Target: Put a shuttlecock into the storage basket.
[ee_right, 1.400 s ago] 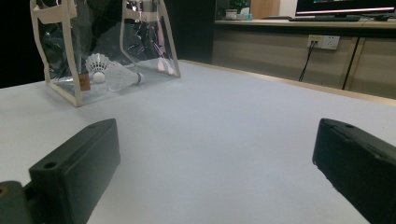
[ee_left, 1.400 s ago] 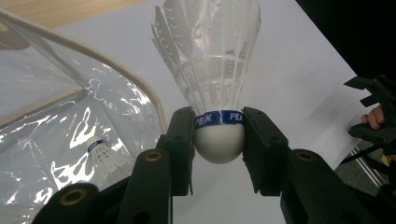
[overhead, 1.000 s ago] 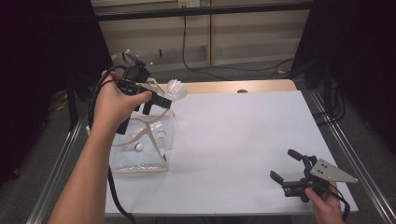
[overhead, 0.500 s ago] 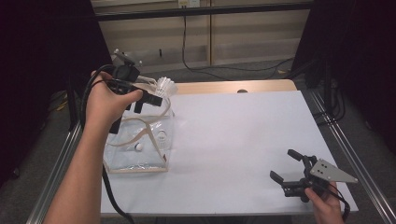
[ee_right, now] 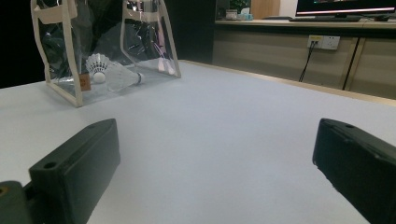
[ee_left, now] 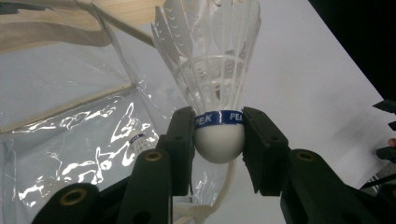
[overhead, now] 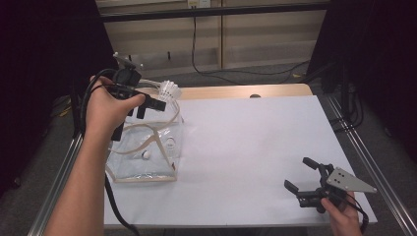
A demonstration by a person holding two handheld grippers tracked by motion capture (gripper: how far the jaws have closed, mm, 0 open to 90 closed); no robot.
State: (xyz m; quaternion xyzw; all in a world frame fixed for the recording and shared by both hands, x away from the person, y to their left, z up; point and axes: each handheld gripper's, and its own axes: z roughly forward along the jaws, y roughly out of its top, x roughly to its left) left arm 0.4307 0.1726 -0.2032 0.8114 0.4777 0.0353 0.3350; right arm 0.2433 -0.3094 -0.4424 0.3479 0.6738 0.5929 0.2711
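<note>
High view: the left gripper (overhead: 156, 101) is raised over the clear plastic tote bag with beige trim (overhead: 142, 169) at the table's left edge, clamped on a white feathered shuttlecock with a blue band (overhead: 169, 90) whose skirt points away from the hand. Another shuttlecock (overhead: 145, 155) lies inside the bag. The right gripper (overhead: 300, 181) rests low at the near right corner of the white table (overhead: 246, 147), jaws apart, nothing between them.

Left gripper view: both black jaws press the shuttlecock's round white cork base (ee_left: 219, 140) just under the blue band (ee_left: 219, 117); the feathers (ee_left: 208, 42) fan upward, free of the jaws. The bag's glossy film (ee_left: 70, 130) sits below and to the left.

Right gripper view: jaws wide apart over bare table (ee_right: 224, 140); the bag (ee_right: 70, 70) stands far off, with shuttlecocks (ee_right: 109, 70) lying in it.

Handling: the shuttlecock is likely very light, with a firm cork and brittle, crushable feathers. Grip the cork only, as now. The bag is floppy and slippery, so its mouth may collapse.
</note>
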